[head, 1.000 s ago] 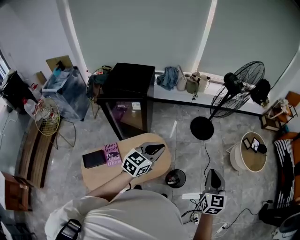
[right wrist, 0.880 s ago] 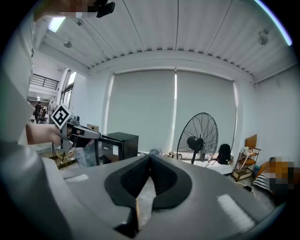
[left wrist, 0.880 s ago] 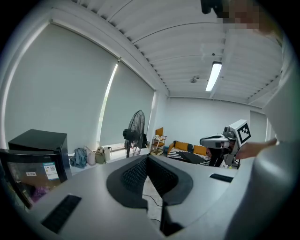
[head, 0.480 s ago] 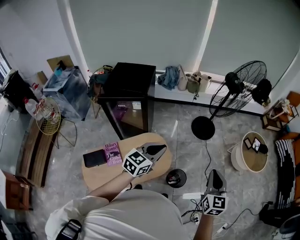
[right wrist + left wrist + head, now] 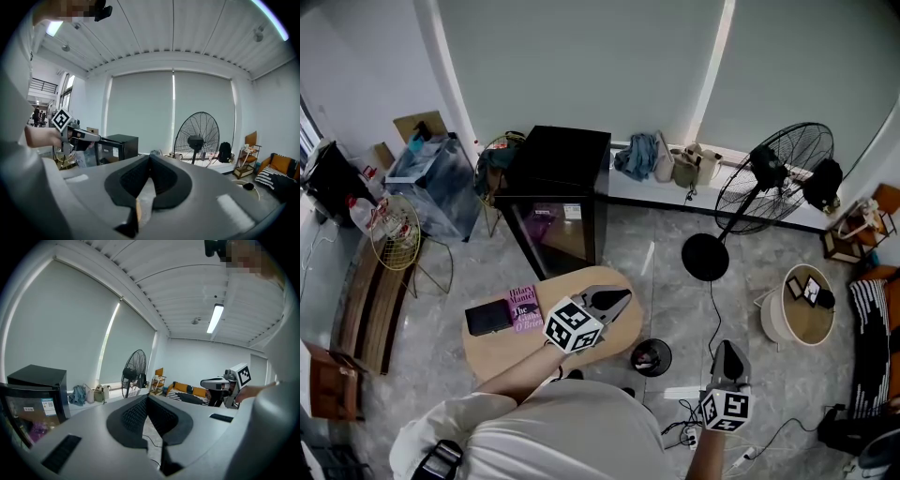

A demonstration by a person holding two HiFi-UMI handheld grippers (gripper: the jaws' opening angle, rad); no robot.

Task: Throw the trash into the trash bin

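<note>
The trash bin is a small round black bucket on the floor, just right of the low wooden table; something dark lies inside it. My left gripper hovers over the table's right end, jaws shut with nothing between them. My right gripper hangs over the floor to the right of the bin, its tips meeting. Through the slit behind those tips only a pale patch and an orange sliver show; I cannot tell what they are. No loose trash is visible on the table.
A purple book and a black box lie on the table. A black cabinet stands behind it. A standing fan, a round side table and a power strip with cables are on the right.
</note>
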